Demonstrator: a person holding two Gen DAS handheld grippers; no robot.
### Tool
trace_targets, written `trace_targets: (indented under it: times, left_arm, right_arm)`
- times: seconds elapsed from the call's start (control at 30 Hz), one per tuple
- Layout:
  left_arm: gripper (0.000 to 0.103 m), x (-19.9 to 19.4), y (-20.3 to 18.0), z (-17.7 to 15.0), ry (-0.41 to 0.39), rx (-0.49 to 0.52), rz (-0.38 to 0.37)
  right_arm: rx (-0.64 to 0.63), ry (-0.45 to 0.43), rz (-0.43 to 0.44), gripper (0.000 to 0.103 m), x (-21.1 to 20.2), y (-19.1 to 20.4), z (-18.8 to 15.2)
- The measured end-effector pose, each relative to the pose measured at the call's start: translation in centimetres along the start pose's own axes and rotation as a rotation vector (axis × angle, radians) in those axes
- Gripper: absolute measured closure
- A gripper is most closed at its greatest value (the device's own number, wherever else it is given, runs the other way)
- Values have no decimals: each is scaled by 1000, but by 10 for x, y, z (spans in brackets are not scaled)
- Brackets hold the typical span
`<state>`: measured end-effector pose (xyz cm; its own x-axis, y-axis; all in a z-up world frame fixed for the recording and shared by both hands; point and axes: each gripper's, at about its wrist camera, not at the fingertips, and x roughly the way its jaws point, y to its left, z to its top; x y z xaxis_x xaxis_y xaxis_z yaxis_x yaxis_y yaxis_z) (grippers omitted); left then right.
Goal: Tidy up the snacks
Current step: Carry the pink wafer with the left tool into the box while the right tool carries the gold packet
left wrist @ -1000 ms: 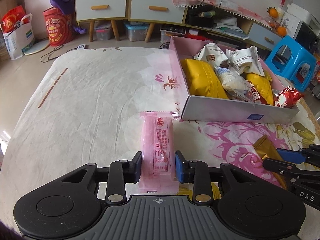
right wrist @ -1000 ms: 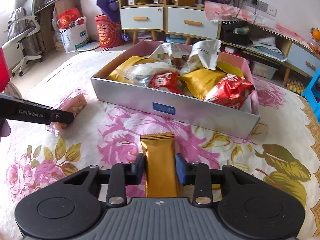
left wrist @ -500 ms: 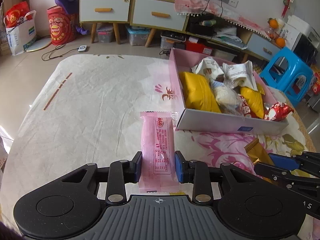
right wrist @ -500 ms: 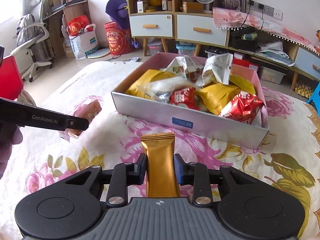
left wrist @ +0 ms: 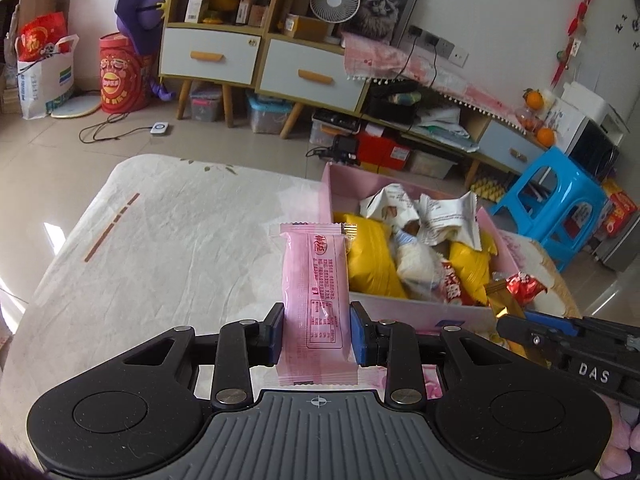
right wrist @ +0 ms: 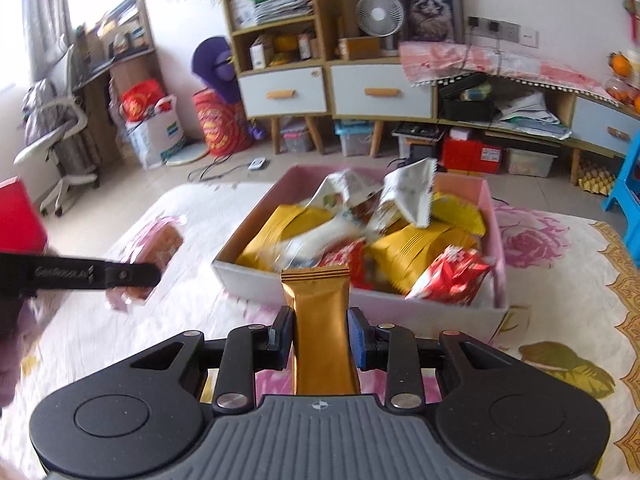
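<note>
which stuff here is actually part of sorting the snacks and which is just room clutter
Part of the job:
- pink snack packet, clamped in the left gripper
- gold snack packet, clamped in the right gripper
- pink box already holding snacks

Just lying about:
- blue stool
- desk fan
- red drum on the floor

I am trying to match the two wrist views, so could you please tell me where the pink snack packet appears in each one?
Left wrist view: the pink snack packet stands centre frame, clamped in the left gripper.
Right wrist view: the same packet shows blurred at left, beyond the left gripper's dark finger.
Shared landmark: the pink snack box.
</note>
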<state>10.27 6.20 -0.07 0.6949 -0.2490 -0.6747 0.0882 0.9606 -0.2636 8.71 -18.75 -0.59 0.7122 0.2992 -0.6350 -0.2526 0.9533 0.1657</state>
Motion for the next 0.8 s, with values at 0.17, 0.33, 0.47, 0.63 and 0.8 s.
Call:
trace_targets:
  times: [0.17,0.33,0.47,0.63,0.8]
  left_arm:
    - [73,6,-13,2,-9,26,1]
    - [73,18,-27,7,-3,80,21]
    - [73,35,-40,17,6,96,35]
    - [73,56,-58,31,3,122,38]
    - [73,77,-76,37,4,171,32]
  right_arm:
    - [75,-25,-14,82,3,-16,13]
    - [127,-45,-8,82,10,-30,26]
    - [152,-33,23,82,23,-38,34]
    - [229,-9,62,82,40,-47,42]
    - [240,5,46,82,53,-54,41]
